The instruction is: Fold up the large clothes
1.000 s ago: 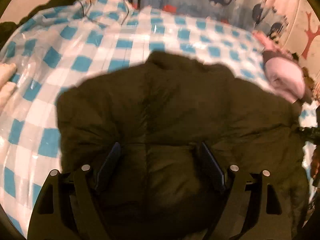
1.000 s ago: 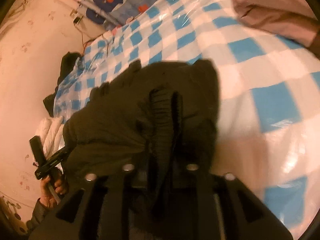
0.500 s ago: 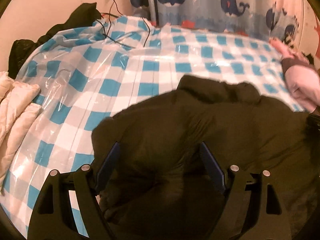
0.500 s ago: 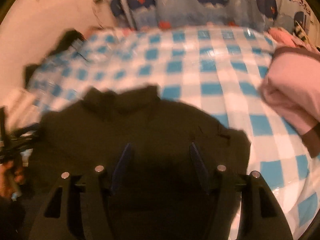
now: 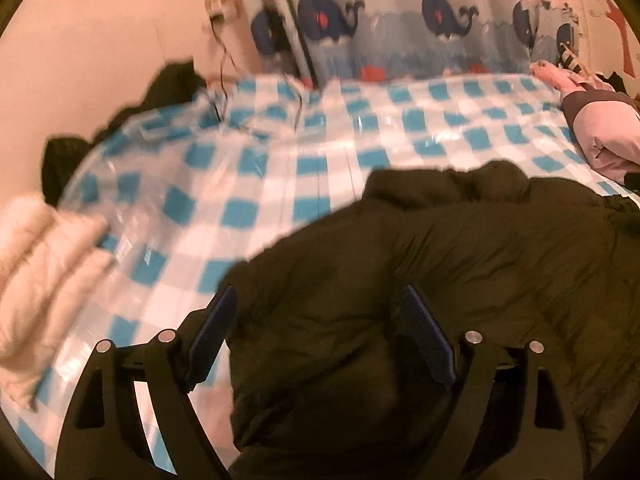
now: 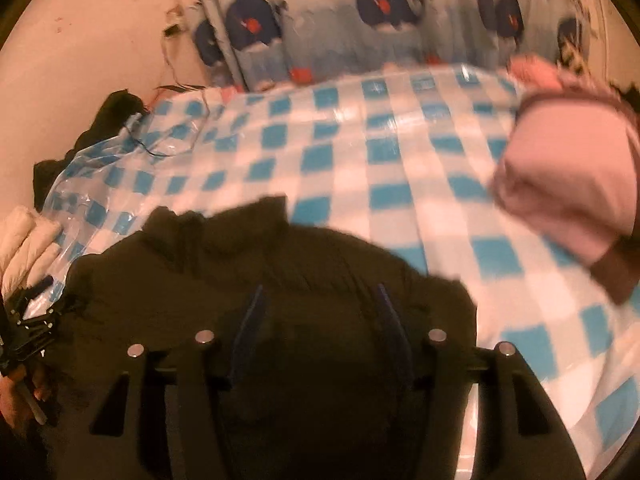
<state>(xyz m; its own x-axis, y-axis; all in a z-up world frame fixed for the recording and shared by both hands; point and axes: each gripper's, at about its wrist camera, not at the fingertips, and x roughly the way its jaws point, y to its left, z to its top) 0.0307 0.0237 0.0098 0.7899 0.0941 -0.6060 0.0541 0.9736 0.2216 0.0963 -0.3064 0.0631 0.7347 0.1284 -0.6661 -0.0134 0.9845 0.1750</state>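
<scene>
Dark jacket [image 5: 460, 280] under both grippers.
Left gripper [image 5: 320, 320] jaws wide, right gripper [image 6: 320, 316] jaws parted; jacket below, ungripped.

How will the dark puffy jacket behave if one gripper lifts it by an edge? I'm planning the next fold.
The dark jacket looks quilted and puffy, so it will probably sag and drape, not hold shape. Its padding may spring folds back open. It lies on a glossy checked plastic cover, so it may well slide when pushed.
</scene>
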